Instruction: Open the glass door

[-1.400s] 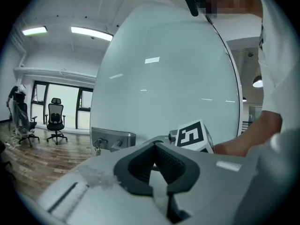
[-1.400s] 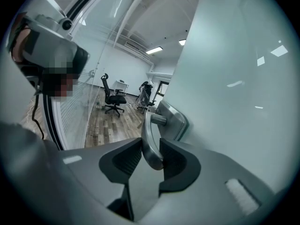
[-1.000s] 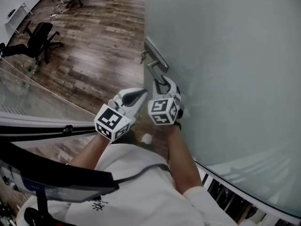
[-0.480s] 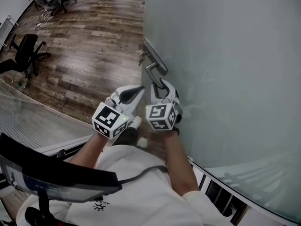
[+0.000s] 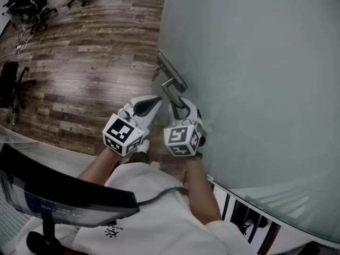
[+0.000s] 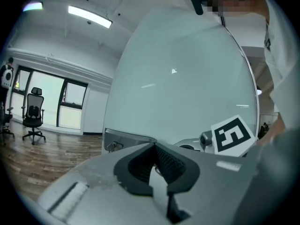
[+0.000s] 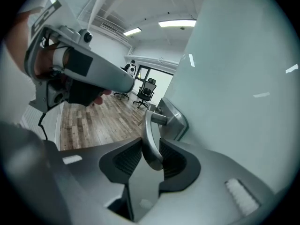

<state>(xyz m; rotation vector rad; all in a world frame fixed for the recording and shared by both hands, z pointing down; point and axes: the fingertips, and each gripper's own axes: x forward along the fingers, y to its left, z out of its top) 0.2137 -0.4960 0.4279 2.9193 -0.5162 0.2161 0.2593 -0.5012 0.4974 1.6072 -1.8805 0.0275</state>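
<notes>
The frosted glass door [image 5: 255, 89] stood smooth at right, beside a plank wood floor [image 5: 90, 52]. The right gripper's [image 7: 151, 156] ribbed black jaws clamped the door's curved, brushed-metal handle [image 7: 149, 135], mounted on a rectangular steel plate [image 5: 171, 70]. The left gripper's [image 6: 155, 158] jaws seemed pressed together, empty.

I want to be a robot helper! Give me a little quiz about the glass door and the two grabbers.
1. True or false: the left gripper is clamped on the door handle.
2. Pick one: the door handle is A) wooden, B) silvery metal, C) rope.
3. Fill in: far off on the wooden floor stand black office ____.
Key: 1 false, the right gripper is clamped on it and the left gripper is shut on nothing; 2 B; 3 chairs.
</notes>
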